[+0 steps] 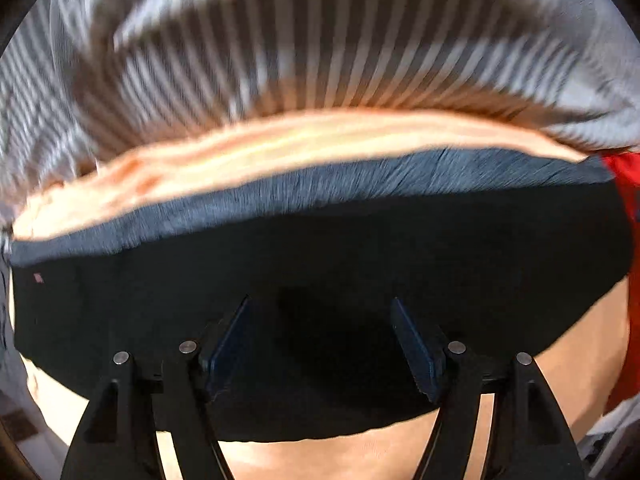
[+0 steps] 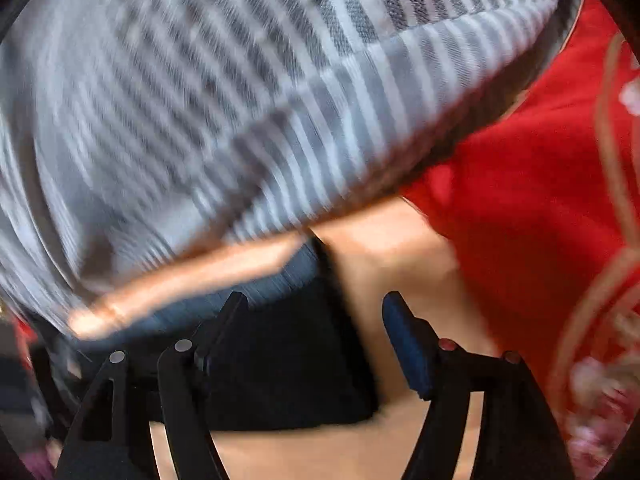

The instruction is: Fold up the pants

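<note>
I hold both grippers open over the dark pants (image 1: 320,264), whose long axis runs crosswise beyond my left gripper (image 1: 320,344); my right gripper (image 2: 316,344) straddles their right end.

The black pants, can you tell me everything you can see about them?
The black pants look soft and dark, with a ribbed blue-grey waistband along the far edge. They lie flat on a tan surface, just before a striped grey cloth. The left gripper hangs open over them. In the right wrist view, their right edge sits between the open right gripper fingers.
</note>
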`<state>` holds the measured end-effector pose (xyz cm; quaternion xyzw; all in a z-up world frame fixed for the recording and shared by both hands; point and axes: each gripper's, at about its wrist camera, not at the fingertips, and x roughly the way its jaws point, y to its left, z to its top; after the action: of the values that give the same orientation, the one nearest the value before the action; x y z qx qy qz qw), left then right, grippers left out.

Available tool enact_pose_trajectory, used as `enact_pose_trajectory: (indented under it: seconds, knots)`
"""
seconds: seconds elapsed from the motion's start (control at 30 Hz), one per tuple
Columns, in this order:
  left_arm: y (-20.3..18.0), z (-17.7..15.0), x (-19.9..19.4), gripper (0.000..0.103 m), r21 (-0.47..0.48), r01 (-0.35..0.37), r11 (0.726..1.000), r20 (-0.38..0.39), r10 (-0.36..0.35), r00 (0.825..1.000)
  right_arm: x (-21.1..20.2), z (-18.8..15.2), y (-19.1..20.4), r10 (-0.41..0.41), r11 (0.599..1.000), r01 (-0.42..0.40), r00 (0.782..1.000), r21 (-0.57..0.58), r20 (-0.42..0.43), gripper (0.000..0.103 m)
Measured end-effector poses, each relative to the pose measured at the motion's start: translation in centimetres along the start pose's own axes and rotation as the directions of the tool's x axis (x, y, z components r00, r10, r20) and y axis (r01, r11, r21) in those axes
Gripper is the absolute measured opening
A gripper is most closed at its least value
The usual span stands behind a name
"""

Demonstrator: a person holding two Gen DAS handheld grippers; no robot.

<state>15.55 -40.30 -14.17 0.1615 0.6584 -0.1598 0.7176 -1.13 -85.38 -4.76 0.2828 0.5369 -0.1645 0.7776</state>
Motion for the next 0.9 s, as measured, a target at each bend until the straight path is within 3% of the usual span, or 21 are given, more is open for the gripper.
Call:
enact_pose_trajectory:
  seconds: [0.03,0.07,0.1,0.13,0.17,0.2,0.27,0.3,0.33,0.5,0.57,0.63,0.7,0.8,0.9]
  knots:
    - [-0.1,-0.3,0.6,0.072,-0.004,-0.004,1.0,-0.01,0.004,1.0,0.3,-0.7,0.0,0.002,1.0,-0.002,1.0,-0.016,-0.028,0.054]
    - [-0.3,-0.5,1.0,0.072,-0.002,-0.014,1.0,-0.01,0.014,1.0,1.1,-1.4,0.0,0.016,1.0,-0.018,0.997,-0.026,-0.073,0.028]
    - [-0.5,-0.7,1.3,0.072,0.002,-0.023,1.0,-0.009,0.023,1.0,1.8,-1.9,0.0,0.005,0.999,-0.009,0.994,-0.034,-0.111,0.021]
    - [-0.7,-0.8,1.4,0.072,0.001,-0.03,1.0,-0.006,0.03,1.0,3.3,-2.9,-0.7,-0.117,0.993,0.113,0.981,-0.029,-0.156,0.021]
    - [-0.8,-0.7,1.3,0.072,0.0,-0.033,0.999,-0.008,0.033,0.999,3.3,-2.9,-0.7,-0.117,0.993,0.113,0.981,-0.029,-0.156,0.021]
    - [-0.9,-0.5,0.9,0.072,0.003,-0.041,0.999,-0.01,0.041,0.999,3.4,-3.1,-1.5,-0.11,0.992,0.119,0.981,0.05,-0.157,0.025]
    - [-1.0,0.0,-0.7,0.072,0.012,-0.049,0.999,0.045,0.049,0.998,2.2,-3.2,-1.1,-0.143,0.983,0.153,0.985,0.102,-0.101,0.027]
    - [-1.0,0.4,-1.6,0.072,0.011,-0.047,0.999,0.086,0.046,0.995,1.2,-3.1,-0.1,-0.135,0.988,0.137,0.99,0.075,-0.038,0.027]
    - [-0.9,0.9,-2.1,0.072,0.003,-0.04,0.999,0.111,0.039,0.993,0.3,-2.7,3.2,-0.055,0.998,0.056,0.998,-0.038,0.031,0.027]
    - [-1.8,3.4,0.7,0.072,-0.031,-0.027,0.999,0.073,0.029,0.997,4.4,-1.6,7.8,0.002,0.99,-0.008,0.999,-0.143,-0.039,0.027]
    - [-2.5,3.5,2.2,0.072,-0.004,-0.063,0.998,0.059,0.063,0.996,6.9,-1.9,7.8,-0.061,0.99,0.051,0.995,-0.13,-0.076,0.026]
    - [-2.0,3.5,1.9,0.072,-0.008,-0.045,0.999,0.087,0.045,0.995,8.4,-2.3,6.7,-0.069,0.991,0.061,0.995,-0.117,-0.066,0.022]
    - [-0.3,3.2,1.3,0.072,-0.016,-0.076,0.997,0.104,0.077,0.992,7.9,-3.0,6.7,-0.064,0.986,0.056,0.997,-0.16,-0.046,0.02]
    - [4.7,2.8,0.3,0.072,-0.088,-0.099,0.991,0.116,0.109,0.987,7.9,-4.1,8.1,-0.118,0.965,0.108,0.993,-0.239,-0.028,0.02]
    - [10.1,2.6,0.7,0.072,-0.169,-0.15,0.974,0.104,0.169,0.98,8.0,-4.2,8.7,-0.128,0.967,0.12,0.992,-0.226,-0.021,0.024]
